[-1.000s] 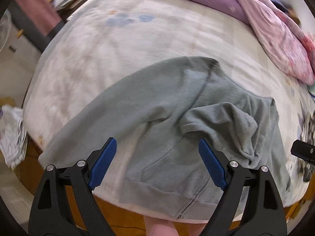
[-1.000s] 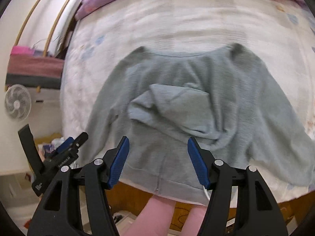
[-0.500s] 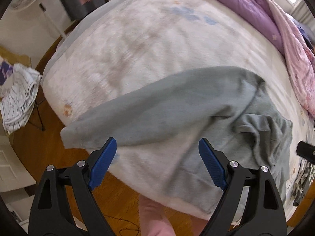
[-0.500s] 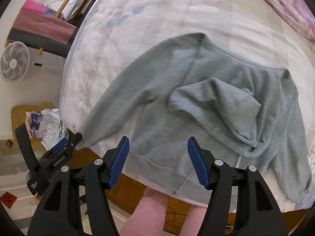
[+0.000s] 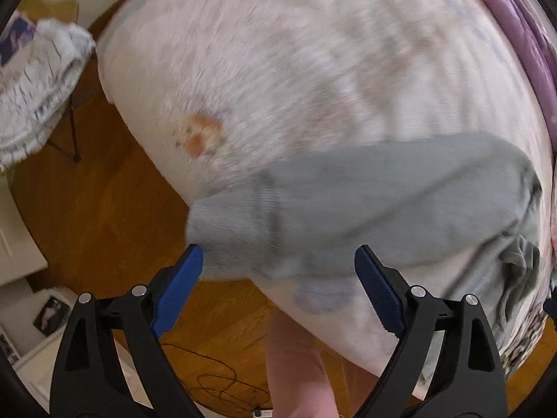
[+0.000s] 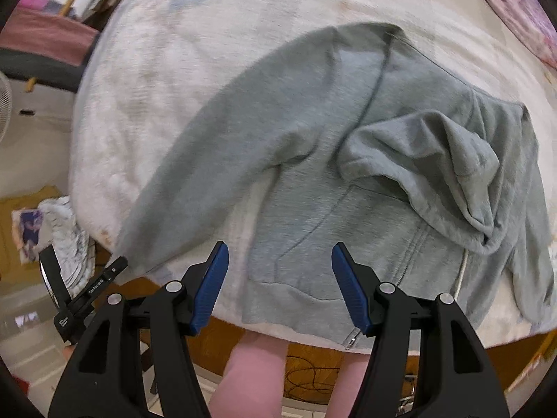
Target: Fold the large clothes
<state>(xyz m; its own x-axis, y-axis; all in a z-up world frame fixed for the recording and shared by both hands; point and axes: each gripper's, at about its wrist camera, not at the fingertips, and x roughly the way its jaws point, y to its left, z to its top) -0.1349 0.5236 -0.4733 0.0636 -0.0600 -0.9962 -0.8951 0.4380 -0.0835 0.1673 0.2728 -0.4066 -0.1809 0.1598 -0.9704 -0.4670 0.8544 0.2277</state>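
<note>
Nearest in the left wrist view, the left tool (image 5: pixel 278 278) hangs with its blue pads spread wide and nothing between them, above the edge of the bed (image 5: pixel 313 69) where the wooden floor (image 5: pixel 104 209) shows below. Just beyond its tips lies the ribbed cuff of one sleeve (image 5: pixel 243 223) of the grey hoodie (image 5: pixel 400 202); the left pad sits very close to the cuff's edge, though motion blur hides whether they touch. The sleeve runs away to the right across the pale bedcover toward the bunched body of the garment. A rumpled white cloth (image 5: pixel 38 80) sits off the bed at far left, and a purple quilt (image 5: pixel 522 35) rims the far right.

Likewise in the right wrist view, the right tool (image 6: pixel 280 282) is open and empty, poised over the hoodie's (image 6: pixel 348 174) bottom hem at the near edge of the bed (image 6: pixel 156 69). The garment lies front up on the bedcover, its zipper (image 6: pixel 400 271) running toward the hem, its hood (image 6: pixel 435 160) flopped forward over the chest, one sleeve (image 6: pixel 209 160) stretched diagonally toward the bed's corner at lower left. The left tool (image 6: pixel 83 292) appears there as a small black shape beside that corner. Farther off, a pink quilt (image 6: pixel 515 10) lies at the top right.
</note>
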